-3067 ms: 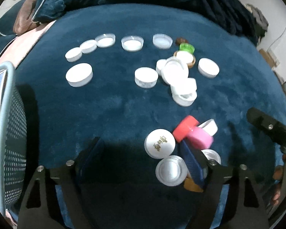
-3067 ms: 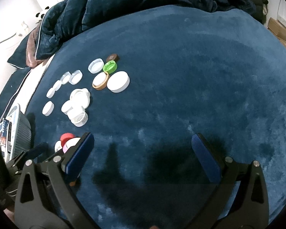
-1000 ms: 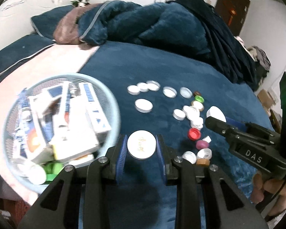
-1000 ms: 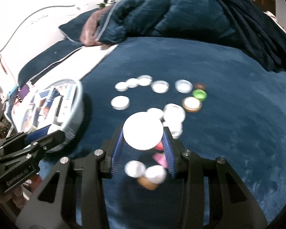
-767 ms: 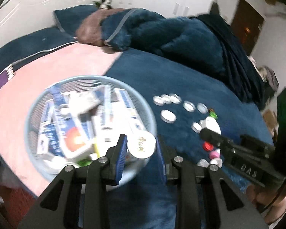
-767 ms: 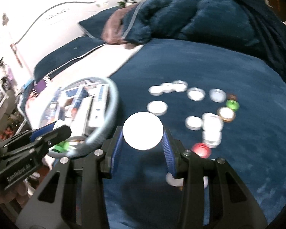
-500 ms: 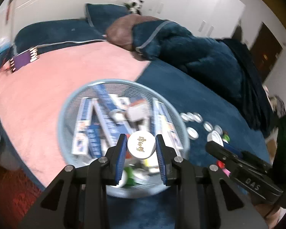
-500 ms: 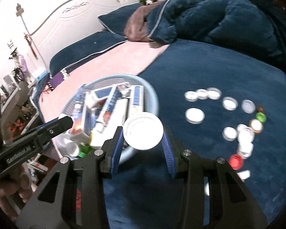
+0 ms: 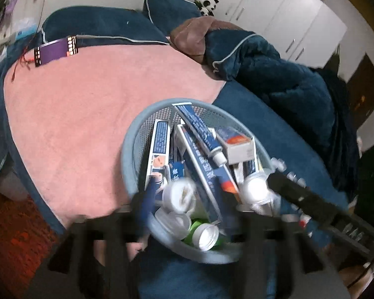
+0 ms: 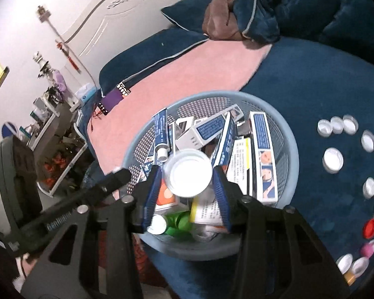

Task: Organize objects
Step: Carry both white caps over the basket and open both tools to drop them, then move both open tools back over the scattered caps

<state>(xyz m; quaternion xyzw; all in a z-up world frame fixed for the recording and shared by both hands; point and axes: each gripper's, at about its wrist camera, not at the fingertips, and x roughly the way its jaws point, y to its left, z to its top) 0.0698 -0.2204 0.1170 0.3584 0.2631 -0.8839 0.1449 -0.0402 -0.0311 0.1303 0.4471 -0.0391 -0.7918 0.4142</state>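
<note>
A light blue mesh basket (image 9: 127, 149) (image 10: 293, 159) holds toothpaste boxes, tubes and loose caps. My left gripper (image 9: 192, 209) hangs blurred over its near side. Its jaws are opening, and the white cap with gold lettering (image 9: 179, 194) is loose between them, clear of the pads, over the basket's contents. My right gripper (image 10: 187, 194) is above the basket's middle. Its jaws are opening too, but a plain white cap (image 10: 187, 173), hollow side up, still spans the gap between its blue pads (image 10: 153, 194).
Several white caps (image 10: 332, 159), a red cap (image 10: 371, 228) and a pink cap (image 10: 369, 249) lie on the dark blue blanket right of the basket. A pink sheet (image 9: 74, 104), blue pillows and a heaped quilt lie beyond. Cluttered shelves (image 10: 49, 114) stand far left.
Both grippers swung left from the caps on the blanket to above the basket. The left jaws spread and the gold-lettered cap came free. The right gripper kept its cap.
</note>
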